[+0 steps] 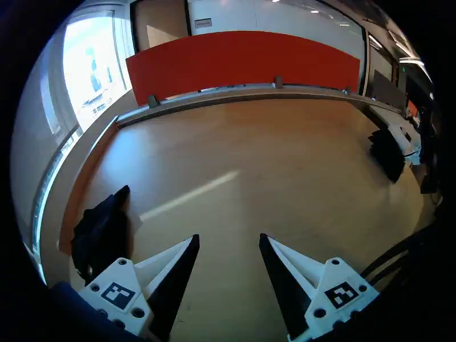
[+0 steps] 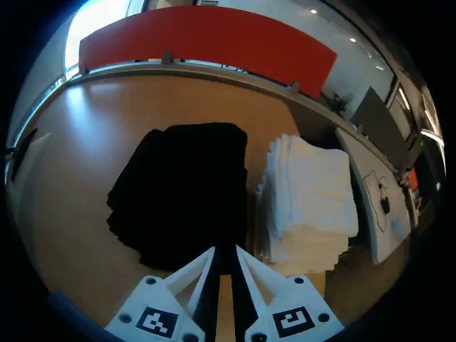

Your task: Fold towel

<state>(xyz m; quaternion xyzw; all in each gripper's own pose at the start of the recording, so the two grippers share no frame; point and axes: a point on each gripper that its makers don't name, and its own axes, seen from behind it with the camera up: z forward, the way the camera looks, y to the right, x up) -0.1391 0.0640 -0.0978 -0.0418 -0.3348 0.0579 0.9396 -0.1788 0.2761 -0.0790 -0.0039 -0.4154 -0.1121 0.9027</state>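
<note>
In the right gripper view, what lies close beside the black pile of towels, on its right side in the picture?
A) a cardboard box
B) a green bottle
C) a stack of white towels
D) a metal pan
C: a stack of white towels sits on the table close beside the black pile, on its right in the picture.

A pile of folded black towels (image 2: 182, 194) lies on the wooden tabletop (image 2: 74, 148), just beside a stack of folded white towels (image 2: 310, 199).
</note>
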